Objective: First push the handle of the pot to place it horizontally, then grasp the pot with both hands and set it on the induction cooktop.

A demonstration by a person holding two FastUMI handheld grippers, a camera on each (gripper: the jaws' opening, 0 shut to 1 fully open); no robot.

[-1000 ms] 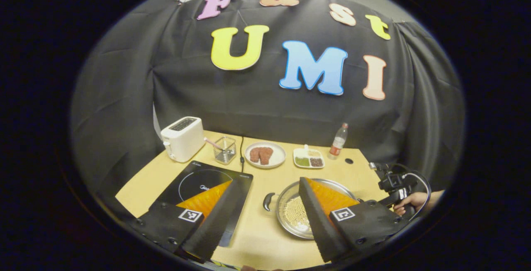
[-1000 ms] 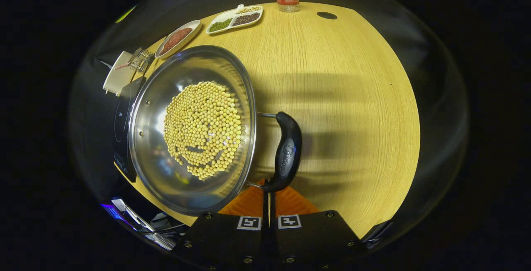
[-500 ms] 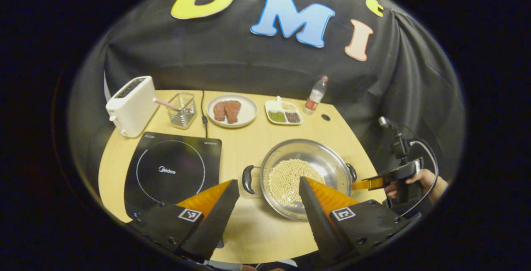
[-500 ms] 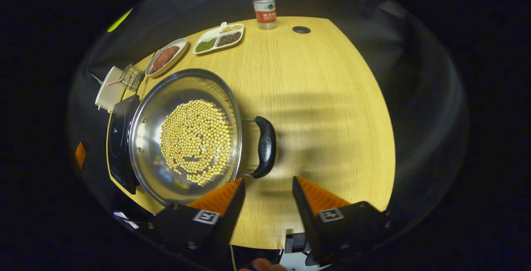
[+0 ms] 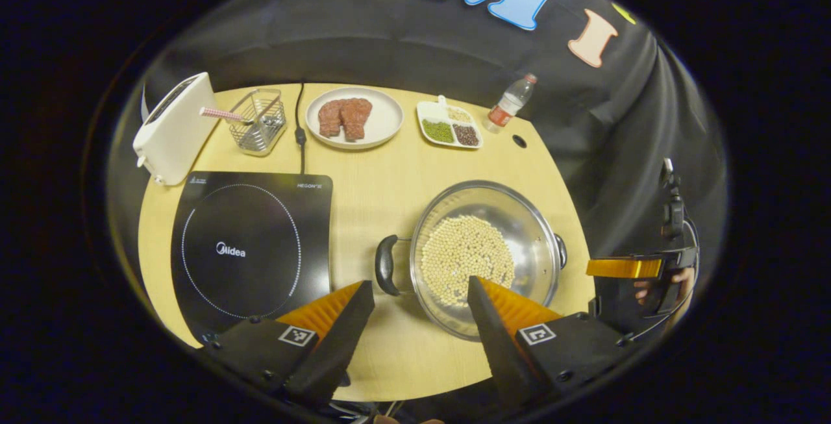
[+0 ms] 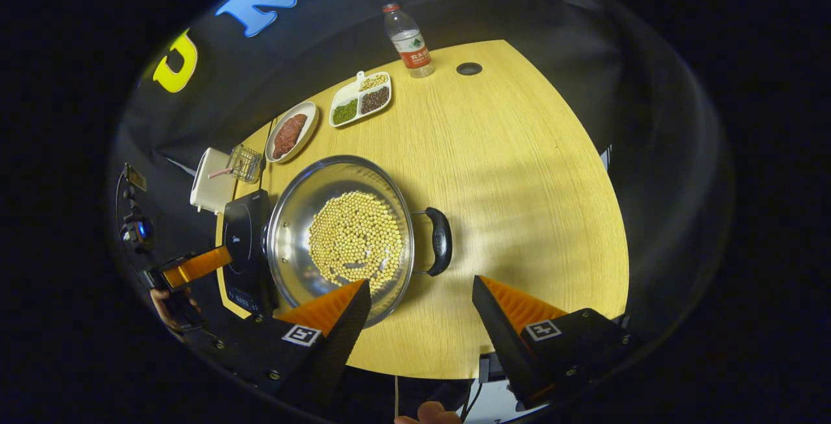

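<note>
Overhead, both grippers hang with fingers spread, empty: the left gripper (image 5: 421,310) near the pot's (image 5: 483,255) left handle (image 5: 384,273), the right gripper (image 6: 421,310) near its right handle (image 6: 442,241), likely lining up a two-handed lift. Left of the pot lies the cooktop (image 5: 250,249).

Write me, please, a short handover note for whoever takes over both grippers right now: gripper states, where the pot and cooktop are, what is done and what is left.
Left gripper: open, holds nothing, above the near table edge facing the pot's left handle.
Right gripper: open, holds nothing, near the pot's right handle.
Pot: on the table, filled with beans, its two handles lying left-right.
Induction cooktop: to the left of the pot, nothing on it.
Done: the handles look horizontal.
Left: grip one handle with each gripper, lift the pot and set it on the cooktop.
</note>
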